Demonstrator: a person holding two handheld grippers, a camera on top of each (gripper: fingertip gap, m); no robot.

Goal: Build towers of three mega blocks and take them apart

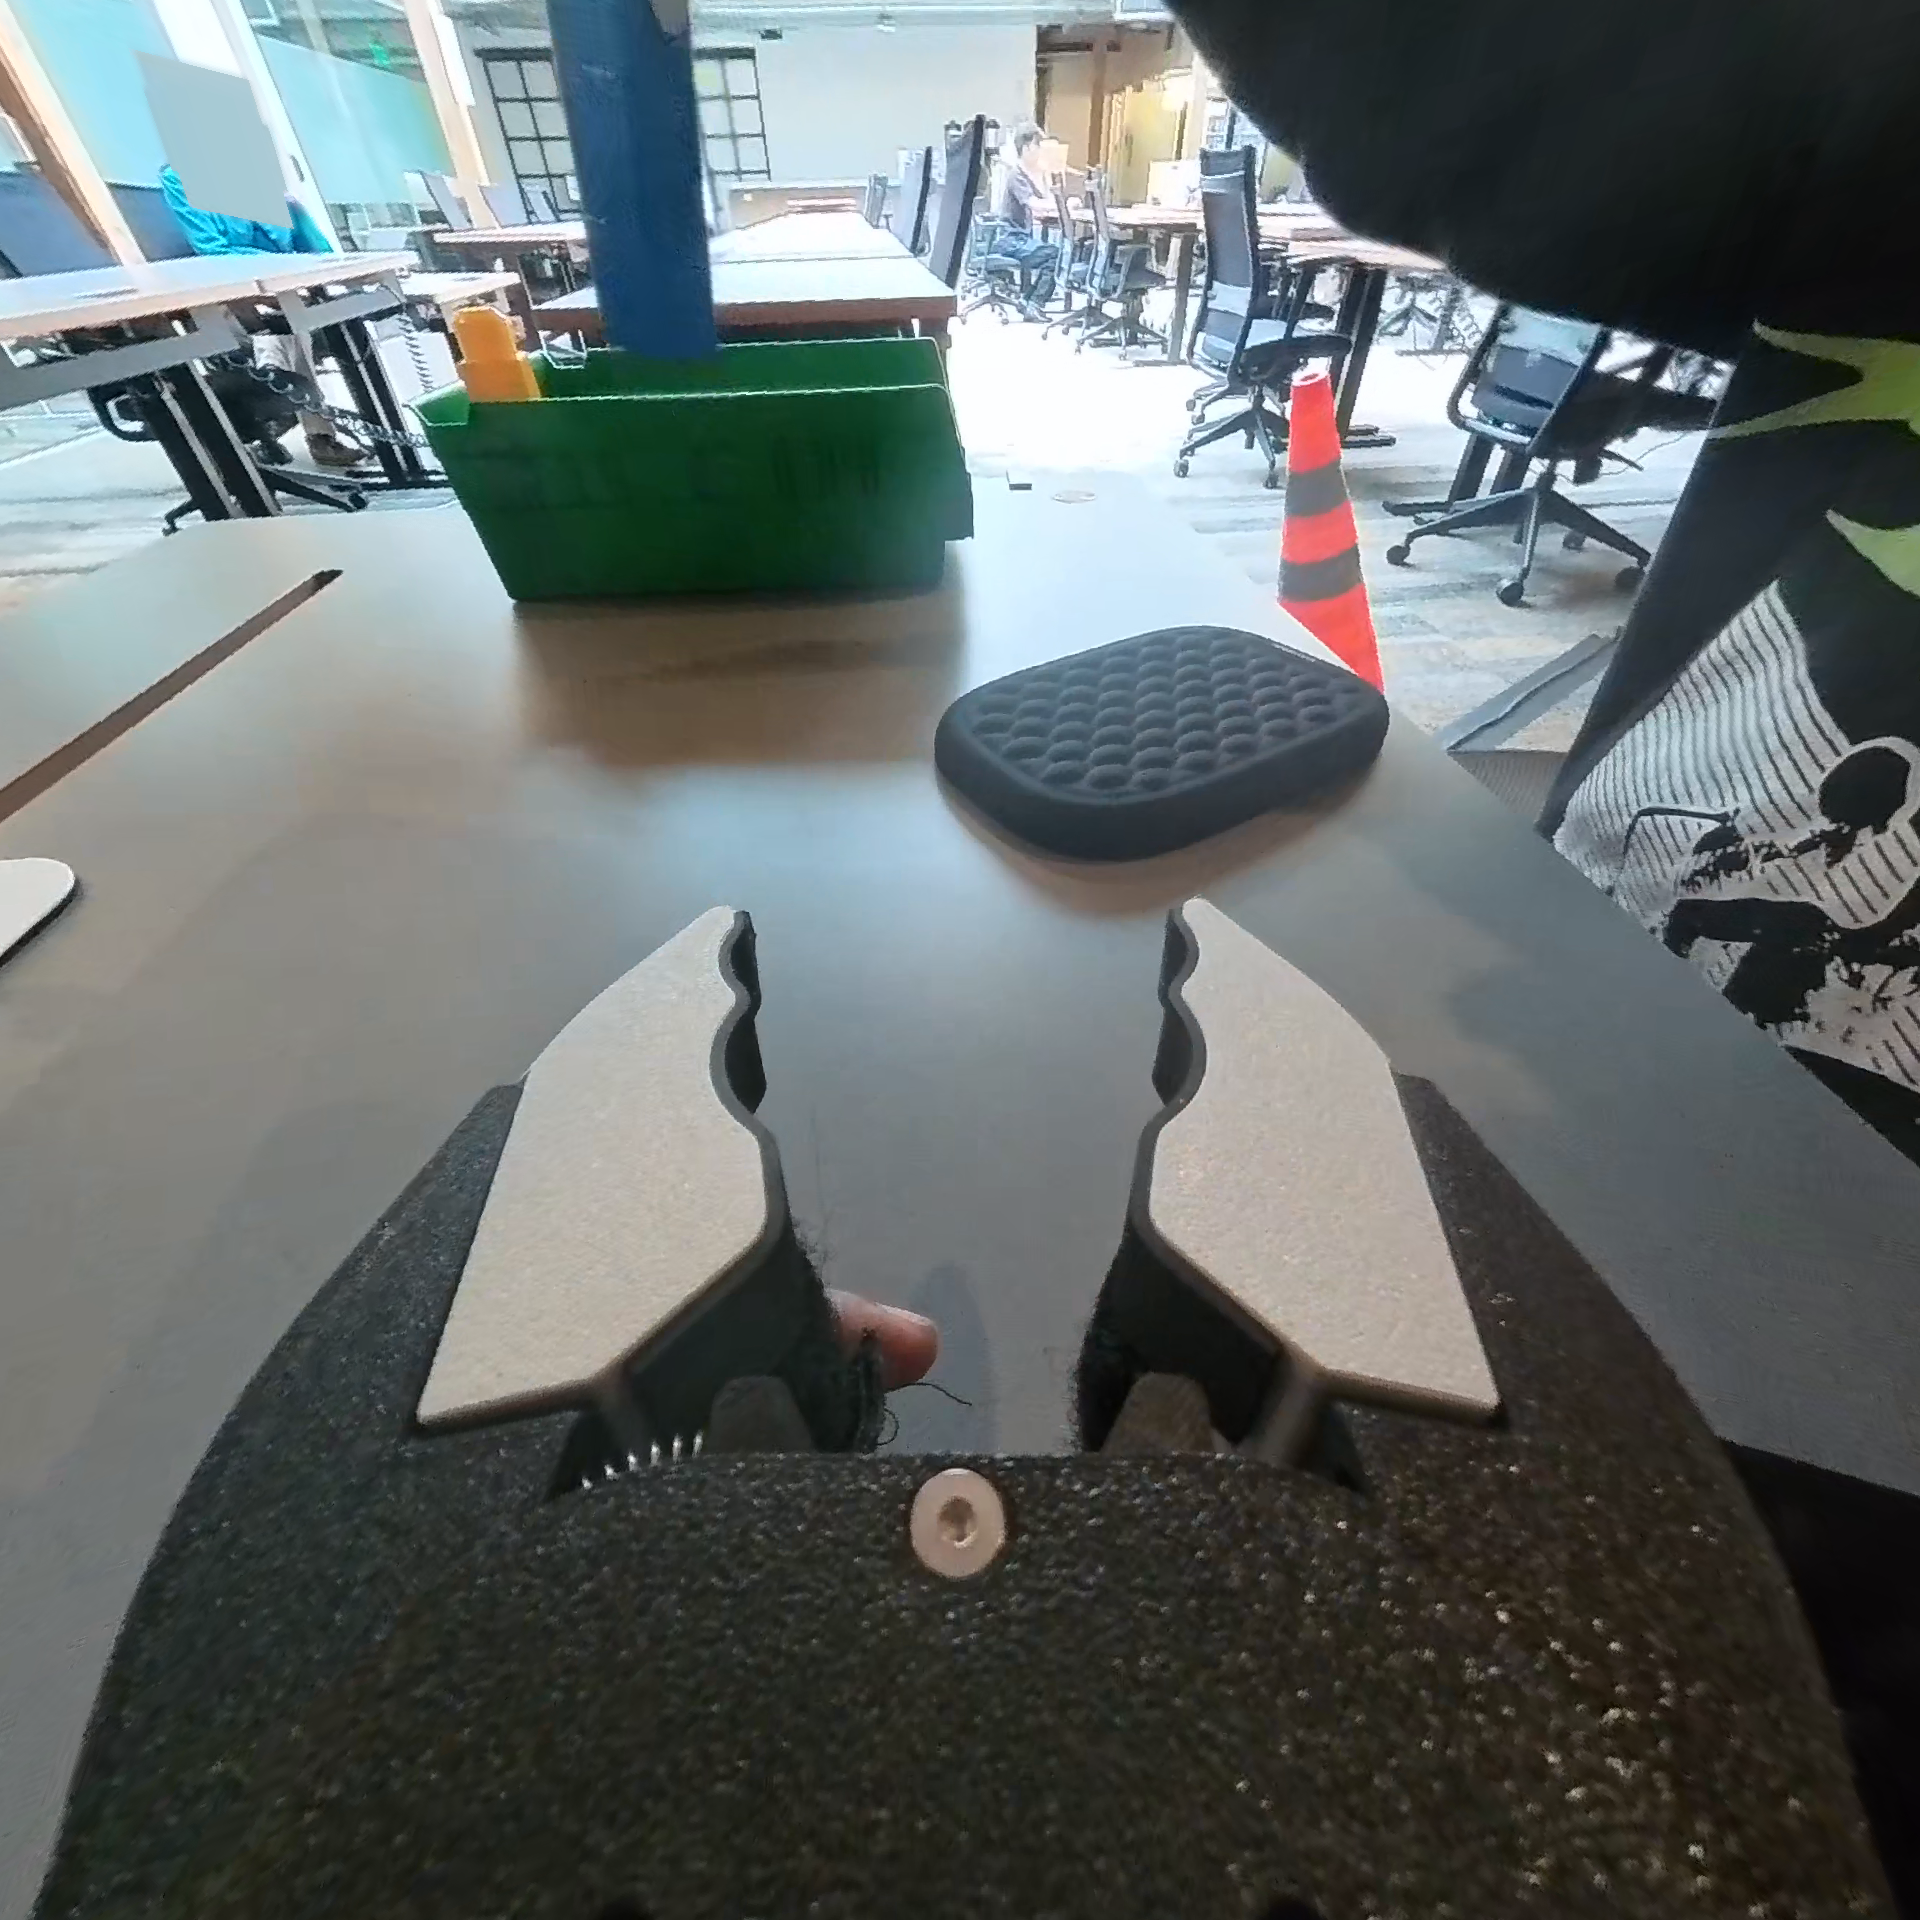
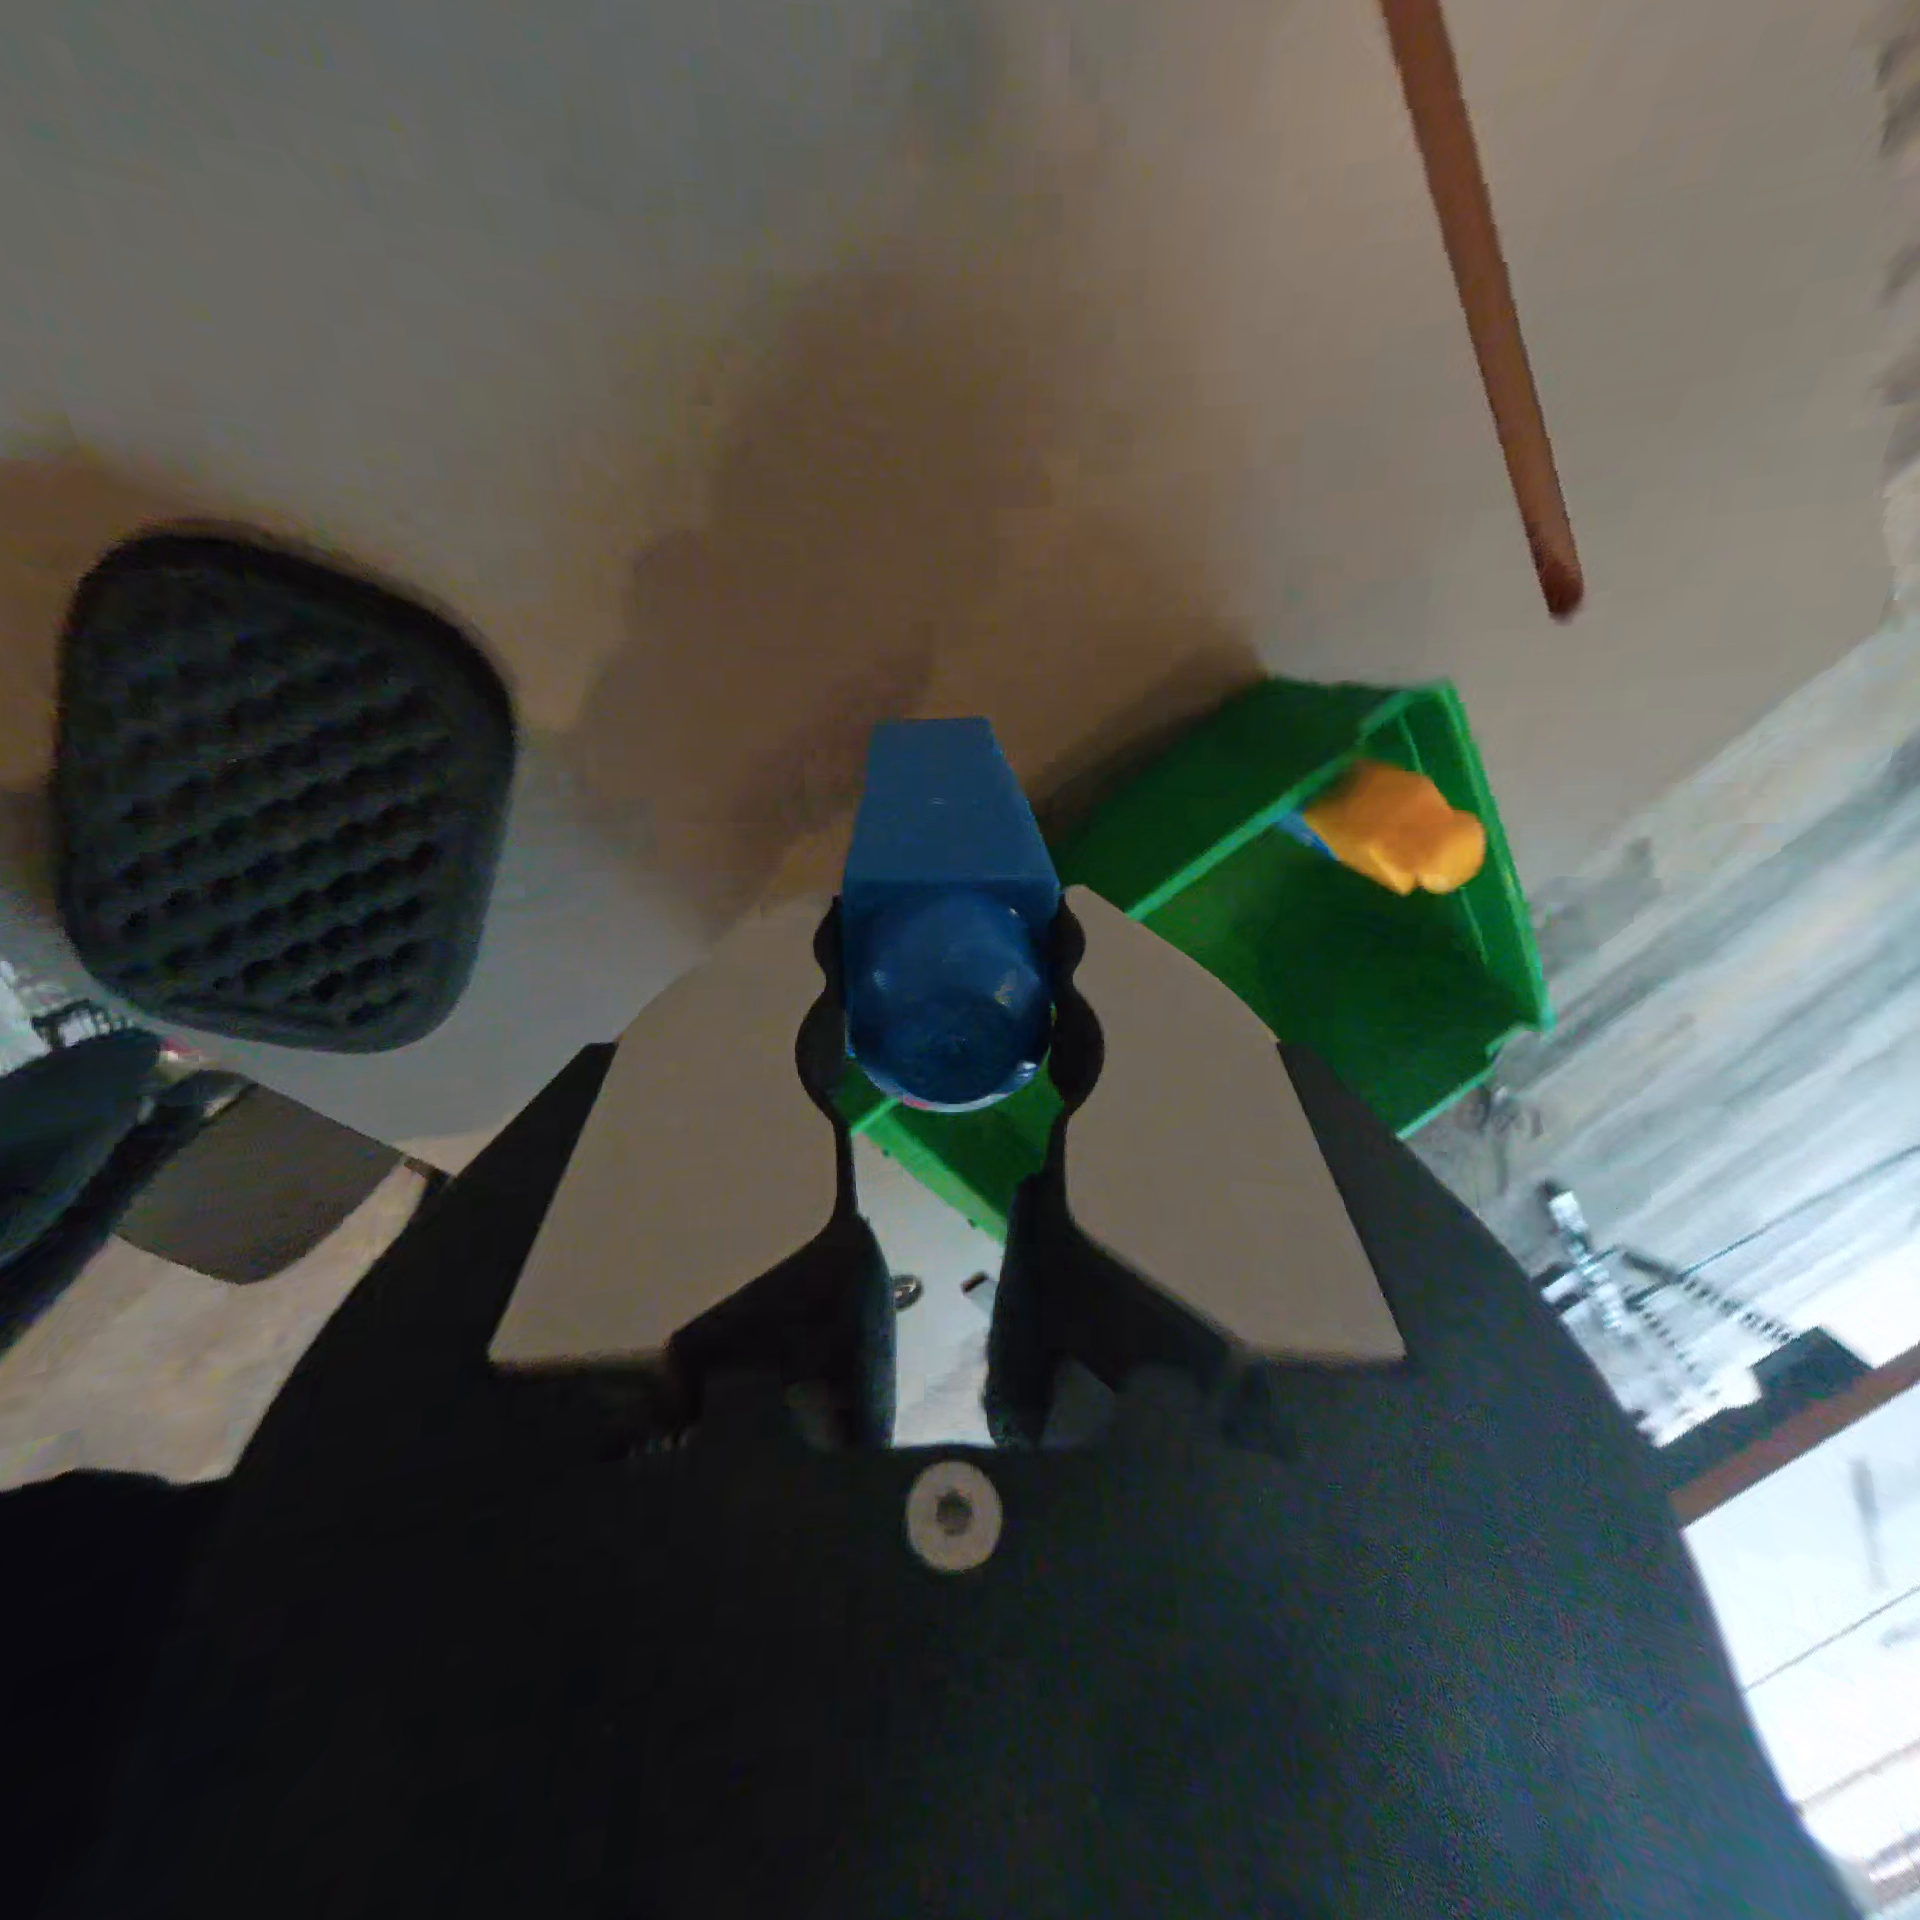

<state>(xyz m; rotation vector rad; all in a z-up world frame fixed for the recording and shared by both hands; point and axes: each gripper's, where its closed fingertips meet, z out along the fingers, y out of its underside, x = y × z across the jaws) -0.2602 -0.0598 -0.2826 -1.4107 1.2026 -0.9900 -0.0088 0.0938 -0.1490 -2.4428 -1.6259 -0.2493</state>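
Observation:
My right gripper [image 2: 951, 935] is shut on a blue mega block [image 2: 940, 831] and holds it by its top stud, above the near edge of a green bin [image 2: 1340, 987]. An orange block [image 2: 1397, 826] lies in the bin's far compartment. In the left wrist view the blue block [image 1: 634, 177] hangs over the green bin [image 1: 707, 488], and the orange block [image 1: 494, 353] sticks up at the bin's left end. My left gripper [image 1: 961, 935] is open and empty, low over the dark table [image 1: 416, 883], well short of the bin.
A black honeycomb pad [image 1: 1164, 738] lies on the table right of the bin; it also shows in the right wrist view [image 2: 275, 790]. An orange and black cone [image 1: 1325, 530] stands on the floor beyond the table's right edge. A person's patterned shirt [image 1: 1756, 831] is at the right. Desks and office chairs fill the background. The gap from one gripper's tips to the other's is roughly 35 cm.

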